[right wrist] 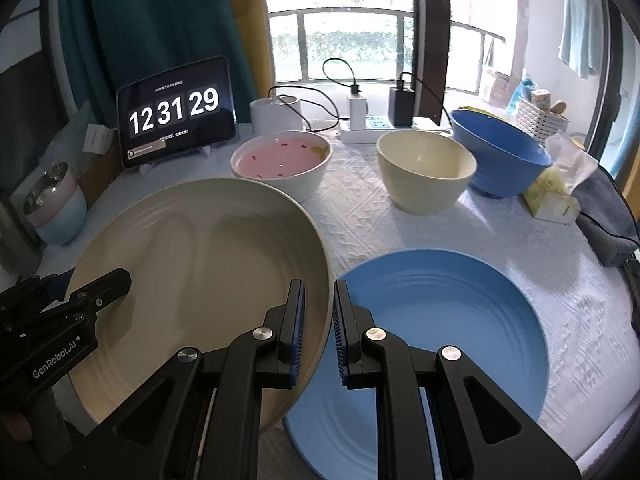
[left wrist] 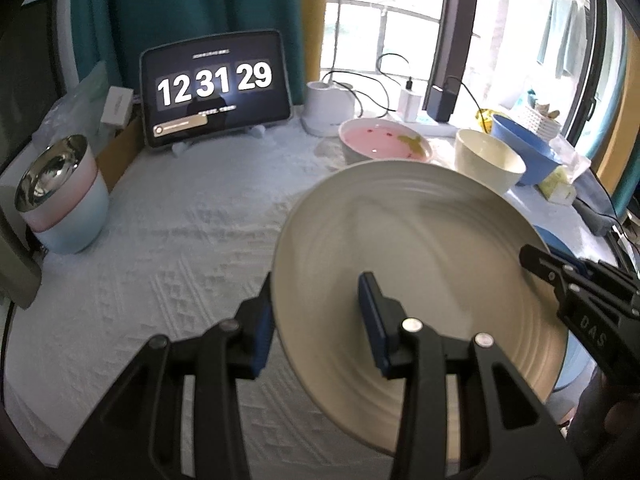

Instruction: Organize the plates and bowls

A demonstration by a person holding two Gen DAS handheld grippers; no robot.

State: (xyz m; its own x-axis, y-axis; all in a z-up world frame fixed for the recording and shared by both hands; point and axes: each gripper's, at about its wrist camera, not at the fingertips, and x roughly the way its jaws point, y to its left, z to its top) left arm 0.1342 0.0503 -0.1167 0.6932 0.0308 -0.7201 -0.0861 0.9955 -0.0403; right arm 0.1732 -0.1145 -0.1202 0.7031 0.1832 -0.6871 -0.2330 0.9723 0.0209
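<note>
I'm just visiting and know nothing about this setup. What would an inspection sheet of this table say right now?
Surface: white textured cloth.
Job's things: beige plate lifted, overlapping blue plate; pink bowl, cream bowl, blue bowl; stacked bowls far left.
Clutter: tablet clock, white holder, tissue pack, dark cloth.
Grippers: left hand-held gripper straddles the plate's rim; right hand-held gripper closed on the opposite rim.
Cables: black leads at the power strip.
Surroundings: teal curtain, balcony window.
</note>
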